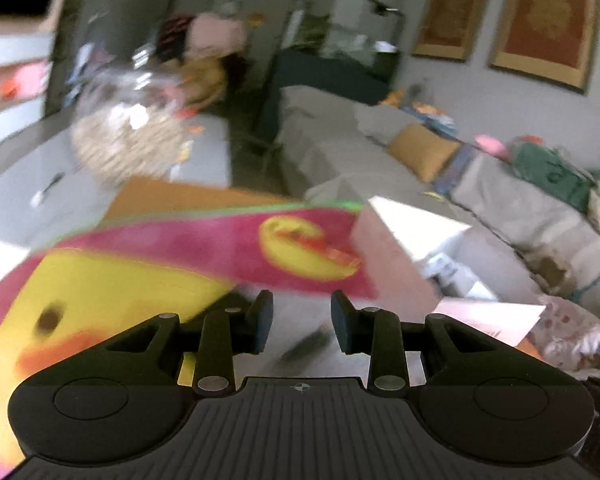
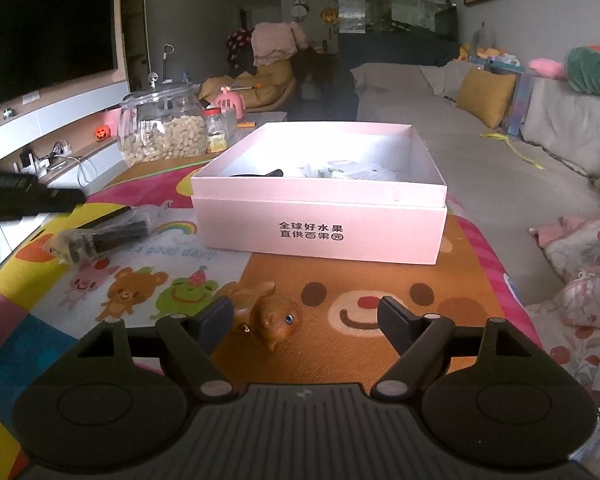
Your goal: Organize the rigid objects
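Two items remain on the mat (image 2: pixel 80 344) outside the pink box (image 2: pixel 320 224), which holds a few things: a brown toy (image 2: pixel 268 316) between the right gripper's (image 2: pixel 302 320) parted jaws, a wrapped black piece (image 2: pixel 104 234) beyond; the left gripper (image 1: pixel 301 322), slightly apart, holds nothing.

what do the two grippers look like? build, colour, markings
Both look identical. The left gripper and right gripper are matte black plastic: a ribbed centre deck with a small crosshair mark, a round hub with an oval recess on each side, and linkage arms on silver pivot pins leading to flat dark fingers. No cables, sleeves or hands show in either view.
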`<state>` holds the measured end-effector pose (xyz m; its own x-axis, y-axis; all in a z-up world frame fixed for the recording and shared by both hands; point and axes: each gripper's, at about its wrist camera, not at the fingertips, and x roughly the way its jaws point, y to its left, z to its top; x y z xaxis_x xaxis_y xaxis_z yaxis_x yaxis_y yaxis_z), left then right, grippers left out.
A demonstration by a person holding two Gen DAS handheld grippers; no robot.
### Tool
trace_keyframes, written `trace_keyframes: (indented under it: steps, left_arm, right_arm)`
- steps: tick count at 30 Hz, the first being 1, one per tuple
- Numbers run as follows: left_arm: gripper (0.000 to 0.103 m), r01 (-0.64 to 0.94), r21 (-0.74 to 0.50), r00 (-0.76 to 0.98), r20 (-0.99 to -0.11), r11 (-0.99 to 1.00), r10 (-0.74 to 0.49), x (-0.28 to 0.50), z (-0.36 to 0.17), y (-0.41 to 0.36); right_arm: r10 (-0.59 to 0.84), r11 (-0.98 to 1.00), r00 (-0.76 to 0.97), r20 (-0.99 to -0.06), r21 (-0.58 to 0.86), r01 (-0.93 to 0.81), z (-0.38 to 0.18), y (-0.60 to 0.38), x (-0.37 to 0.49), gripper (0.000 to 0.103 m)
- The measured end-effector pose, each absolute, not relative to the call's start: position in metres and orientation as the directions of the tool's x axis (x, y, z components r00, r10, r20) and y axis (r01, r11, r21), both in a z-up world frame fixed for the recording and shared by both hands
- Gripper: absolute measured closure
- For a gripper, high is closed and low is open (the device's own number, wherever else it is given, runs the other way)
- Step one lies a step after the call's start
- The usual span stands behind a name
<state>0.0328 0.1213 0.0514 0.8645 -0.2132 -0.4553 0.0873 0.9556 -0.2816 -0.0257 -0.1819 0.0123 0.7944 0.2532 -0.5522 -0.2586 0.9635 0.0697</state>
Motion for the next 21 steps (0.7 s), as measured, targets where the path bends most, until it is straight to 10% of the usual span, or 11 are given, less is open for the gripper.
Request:
trace_keyframes:
  steps: [21]
  left_arm:
    - [0.079,0.237,-0.250,0.645,-0.682,0.939,-0.344,0.245,0.013,0.085]
  right_arm:
    - [0.282,0.956,0.770,-0.572,0.106,-0.272,0.010,-0.185,-0.023,0.023]
